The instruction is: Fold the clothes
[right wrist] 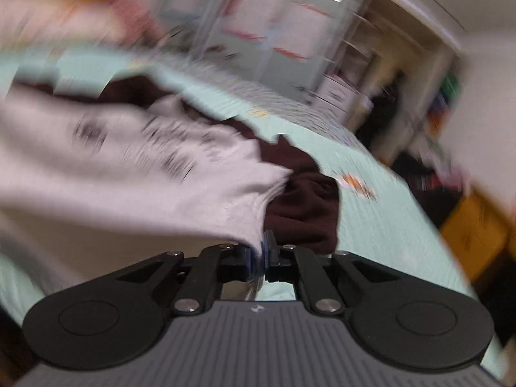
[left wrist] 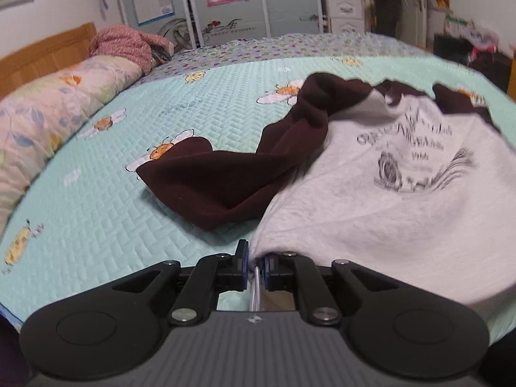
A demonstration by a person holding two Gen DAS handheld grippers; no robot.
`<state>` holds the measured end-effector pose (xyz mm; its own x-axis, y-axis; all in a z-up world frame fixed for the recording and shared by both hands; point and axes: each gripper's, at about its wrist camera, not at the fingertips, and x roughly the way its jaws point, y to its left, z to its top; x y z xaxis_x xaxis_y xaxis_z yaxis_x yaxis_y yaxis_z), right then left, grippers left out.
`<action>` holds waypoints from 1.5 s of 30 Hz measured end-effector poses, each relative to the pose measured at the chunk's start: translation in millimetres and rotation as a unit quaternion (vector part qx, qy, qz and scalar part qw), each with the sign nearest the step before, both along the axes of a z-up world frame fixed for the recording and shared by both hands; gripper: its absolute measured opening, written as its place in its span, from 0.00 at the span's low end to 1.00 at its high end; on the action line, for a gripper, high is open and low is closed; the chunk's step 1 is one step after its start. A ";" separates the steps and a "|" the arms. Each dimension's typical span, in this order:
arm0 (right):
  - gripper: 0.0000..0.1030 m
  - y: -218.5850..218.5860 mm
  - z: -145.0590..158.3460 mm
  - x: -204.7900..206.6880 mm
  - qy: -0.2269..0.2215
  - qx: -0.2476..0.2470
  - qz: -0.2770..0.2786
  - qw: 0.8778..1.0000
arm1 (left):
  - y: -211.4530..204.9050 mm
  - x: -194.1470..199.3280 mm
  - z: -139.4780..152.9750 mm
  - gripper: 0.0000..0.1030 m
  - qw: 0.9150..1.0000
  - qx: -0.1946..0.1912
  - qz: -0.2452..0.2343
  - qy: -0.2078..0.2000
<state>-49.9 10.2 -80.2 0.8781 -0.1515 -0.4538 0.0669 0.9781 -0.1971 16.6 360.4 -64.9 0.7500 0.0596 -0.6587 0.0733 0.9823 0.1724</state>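
Two tongs pinch one shirt (left wrist: 387,193): left tongs (left wrist: 256,262) clamped on its near grey hem, right tongs (right wrist: 259,258) clamped on its hem by the dark sleeve (right wrist: 303,213). Soft grey fleece with blurred black print, maroon sleeves crumpled, lying on the quilted mint bed (left wrist: 96,209). Floral pillow (left wrist: 58,103) far left.

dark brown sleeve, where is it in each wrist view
Left wrist: the dark brown sleeve runs from centre up toward the right, left of the grey shirt body.
Right wrist: the other brown sleeve bunches at centre, just above the right tool.
Shared landmark: the shirt's blurred dark print.
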 end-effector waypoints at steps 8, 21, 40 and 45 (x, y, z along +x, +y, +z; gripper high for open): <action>0.08 -49.1 4.8 7.5 0.045 0.143 -0.022 0.988 | -6.0 -0.3 -9.5 0.11 0.999 0.038 -0.011 0.016; 0.25 -53.9 -35.6 -6.9 0.115 0.088 -0.003 0.989 | -18.0 -16.6 -43.6 0.15 0.982 0.139 -0.110 0.065; 0.59 -103.7 -1.3 -65.4 0.053 0.285 -0.102 0.952 | 28.9 -44.3 24.1 0.39 0.991 -0.106 -0.078 0.035; 0.59 -74.8 15.1 -35.0 0.039 0.352 -0.010 0.935 | -2.4 -28.0 45.2 0.50 0.980 -0.150 -0.130 0.010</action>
